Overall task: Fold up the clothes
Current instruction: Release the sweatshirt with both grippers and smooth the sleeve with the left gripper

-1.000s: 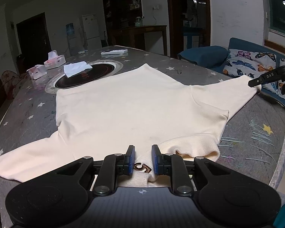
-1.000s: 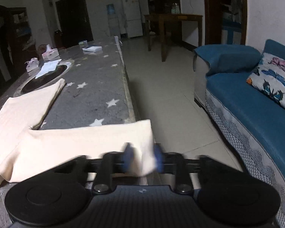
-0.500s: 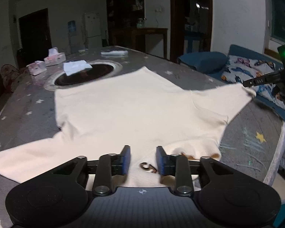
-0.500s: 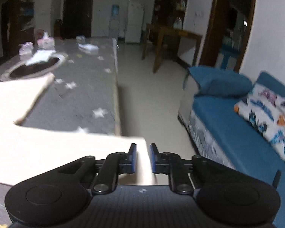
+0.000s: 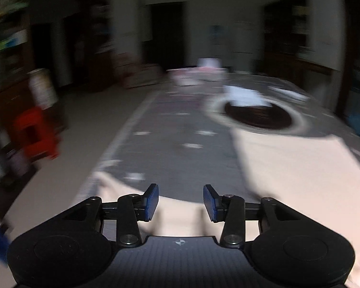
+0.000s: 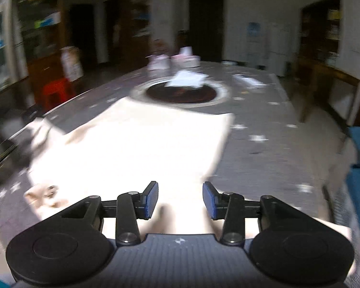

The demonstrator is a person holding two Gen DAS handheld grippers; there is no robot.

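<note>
We kept the cream garment (image 6: 136,148) spread flat on the bench (image 6: 264,120) so that its panels could be laid over one another cleanly. Its hem reached toward the dark round inset (image 6: 180,92) in the middle of the bench, and its collar end, with a small printed mark (image 6: 51,189), lay at the near edge. One sleeve (image 5: 122,192) ran out to the bench's left edge, where the left view showed it trailing close to the drop. The other sleeve stretched toward the right edge, under and past the right tool. Our left hand-held gripper (image 5: 180,201) was released, its blue pads standing well apart with nothing between them, held low and roughly level just above the left sleeve and pointed down the length of the bench. Our right hand-held gripper (image 6: 180,200) was likewise released and carried no cloth, hovering over the near part of the garment beside the right sleeve, tipped slightly downward. Both views were smeared by motion, so fine creases could not be read. We judged the garment to be lying fully open, which suits either a fold yet to be made or a cloth just smoothed out. Small white boxes (image 6: 172,61) and a white paper (image 6: 187,79) sat well beyond it, near the far end.
</note>
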